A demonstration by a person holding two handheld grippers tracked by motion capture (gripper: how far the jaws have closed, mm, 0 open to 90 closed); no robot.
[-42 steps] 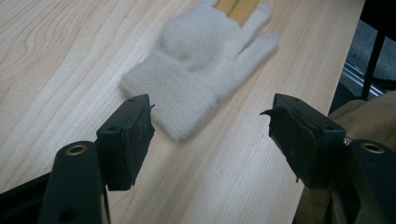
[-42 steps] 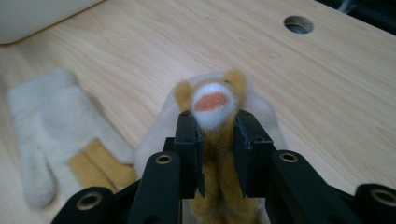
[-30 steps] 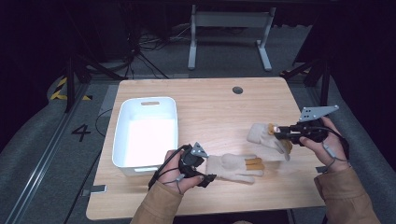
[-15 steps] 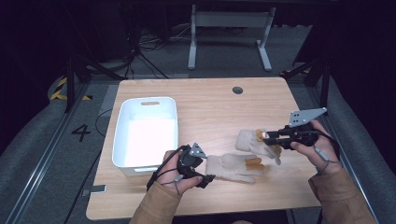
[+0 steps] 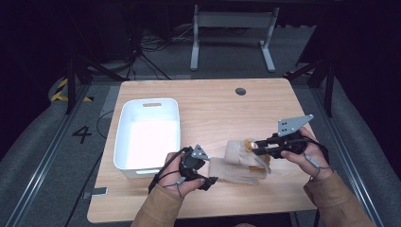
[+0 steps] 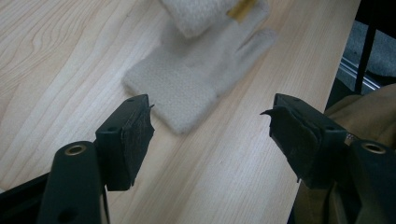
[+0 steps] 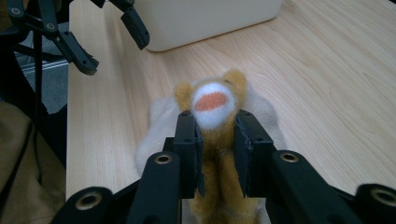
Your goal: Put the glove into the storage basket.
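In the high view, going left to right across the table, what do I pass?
White bin → left tool, jaws open → flat cream glove → right tool, shut on the tan-and-white plush piece.

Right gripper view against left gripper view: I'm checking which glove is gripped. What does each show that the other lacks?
Right gripper view: the right claw shut on a tan plush animal face with a white muzzle, and the white bin behind. Left gripper view: the cream glove with its cuff and fingers lying flat, ahead of the open left claw. Both: that claw, the glove and the wooden table.
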